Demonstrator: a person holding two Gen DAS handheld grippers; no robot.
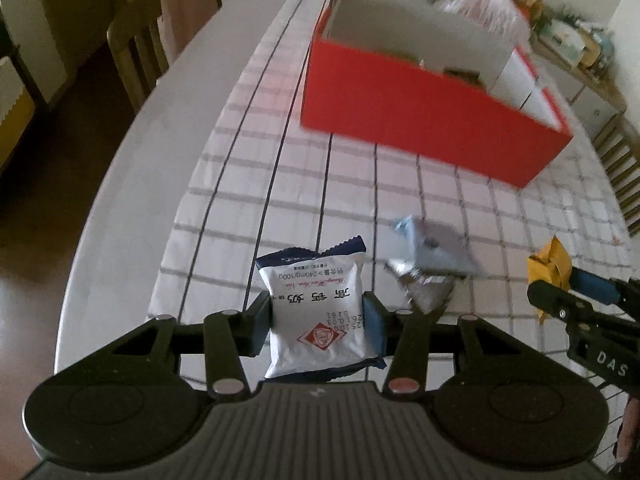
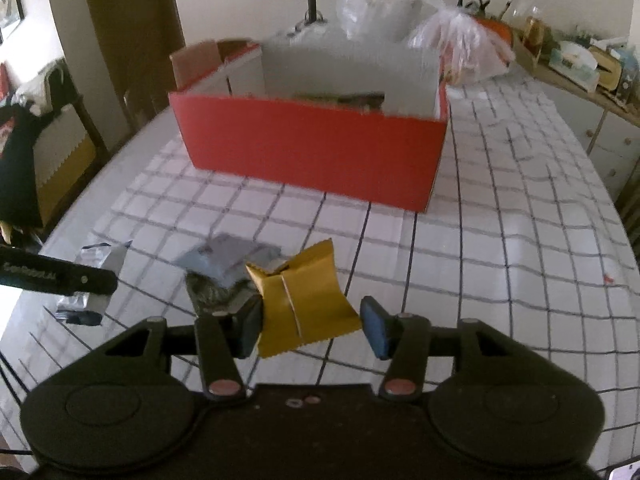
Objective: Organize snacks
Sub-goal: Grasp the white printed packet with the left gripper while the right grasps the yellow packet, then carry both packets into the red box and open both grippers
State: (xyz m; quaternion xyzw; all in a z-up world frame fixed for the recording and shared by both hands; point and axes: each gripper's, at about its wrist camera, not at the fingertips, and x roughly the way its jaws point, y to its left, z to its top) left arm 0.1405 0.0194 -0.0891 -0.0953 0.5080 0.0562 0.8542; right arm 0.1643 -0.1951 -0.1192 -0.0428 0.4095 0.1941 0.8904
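Note:
In the left wrist view my left gripper (image 1: 320,320) is shut on a white and navy snack packet (image 1: 316,304), held upright above the checked tablecloth. My right gripper (image 2: 312,328) is shut on a yellow packet (image 2: 304,304), which bows between the blue pads. Each gripper also shows in the other view: the right gripper (image 1: 560,280) with the yellow packet (image 1: 548,264) at the right edge, the left gripper (image 2: 94,280) at the left edge. Ahead stands an open red box (image 1: 420,120) (image 2: 312,152) with white inner walls. A blue-grey packet (image 1: 432,252) (image 2: 224,256) and a silver packet (image 1: 424,288) lie loose on the cloth.
Clear plastic bags (image 2: 460,40) sit behind the box. Wooden chairs (image 1: 136,52) stand past the table's rounded left edge (image 1: 120,184). A cluttered shelf (image 2: 580,64) runs along the right wall. Bare cloth (image 2: 520,240) lies right of the box.

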